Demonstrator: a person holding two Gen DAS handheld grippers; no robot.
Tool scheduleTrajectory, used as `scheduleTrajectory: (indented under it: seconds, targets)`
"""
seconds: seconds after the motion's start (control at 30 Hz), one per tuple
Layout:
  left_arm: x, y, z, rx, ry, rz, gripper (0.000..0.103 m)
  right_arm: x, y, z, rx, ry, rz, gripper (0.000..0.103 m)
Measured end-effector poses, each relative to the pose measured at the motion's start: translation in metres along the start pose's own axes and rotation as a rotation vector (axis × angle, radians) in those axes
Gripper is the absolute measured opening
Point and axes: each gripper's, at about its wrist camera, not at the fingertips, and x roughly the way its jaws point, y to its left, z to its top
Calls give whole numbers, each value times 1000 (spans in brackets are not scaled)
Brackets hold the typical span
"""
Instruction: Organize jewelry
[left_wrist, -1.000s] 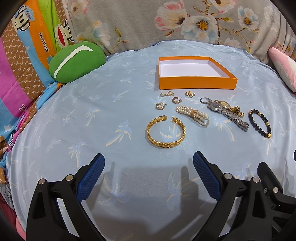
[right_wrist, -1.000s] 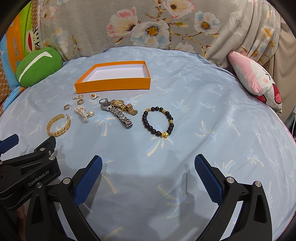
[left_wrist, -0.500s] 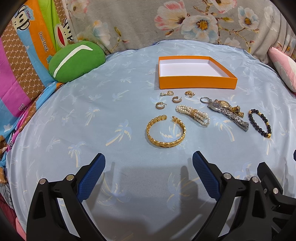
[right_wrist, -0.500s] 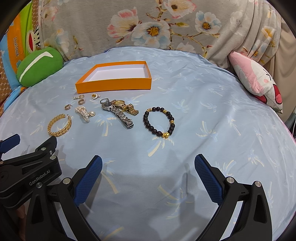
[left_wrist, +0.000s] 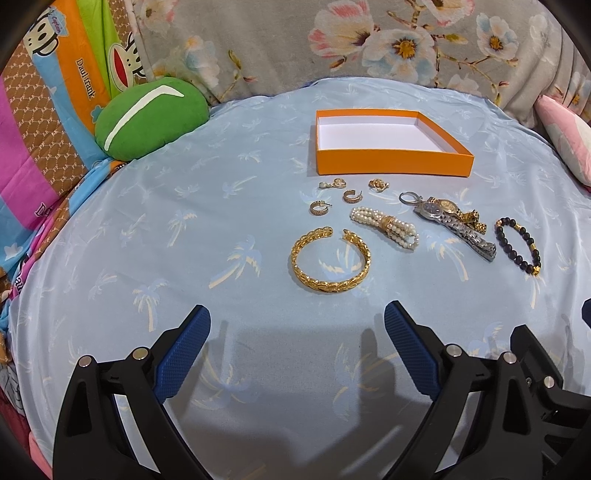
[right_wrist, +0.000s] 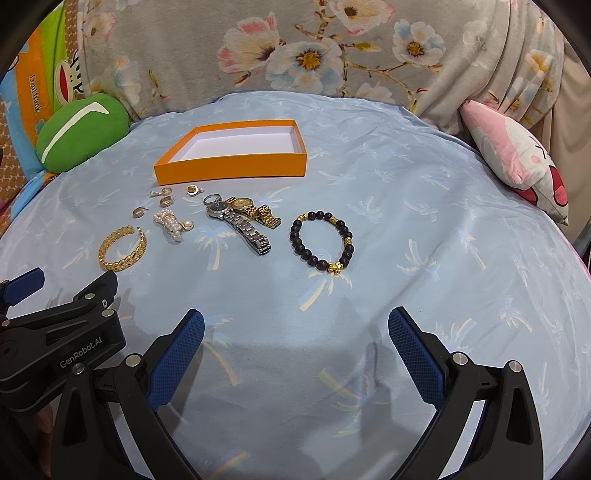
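Both tongs (left_wrist: 295, 328) (right_wrist: 295, 328) agape; orange box (left_wrist: 391, 162) bare.

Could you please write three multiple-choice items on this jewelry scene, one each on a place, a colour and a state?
1. Which piece lies nearest the left tongs?
A. gold bangle
B. dark bead bracelet
C. pearl bracelet

2. What colour is the box outside?
A. green
B. orange
C. pink

3. What state is the box in?
A. lidded
B. full of jewelry
C. open and empty

Answers: 1 A, the bangle sits just ahead of the tongs. 2 B, its walls are orange. 3 C, only its white floor shows.
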Motion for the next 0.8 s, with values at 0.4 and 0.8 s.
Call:
scheduleTrajectory:
  seconds: [0.4, 0.8]
  targets:
    - [15, 32, 5, -58, 48, 0, 93, 12, -24, 11, 47, 66, 39, 92]
    - [34, 23, 28, -51, 98, -78, 94, 43, -48, 41, 71, 98, 21, 81]
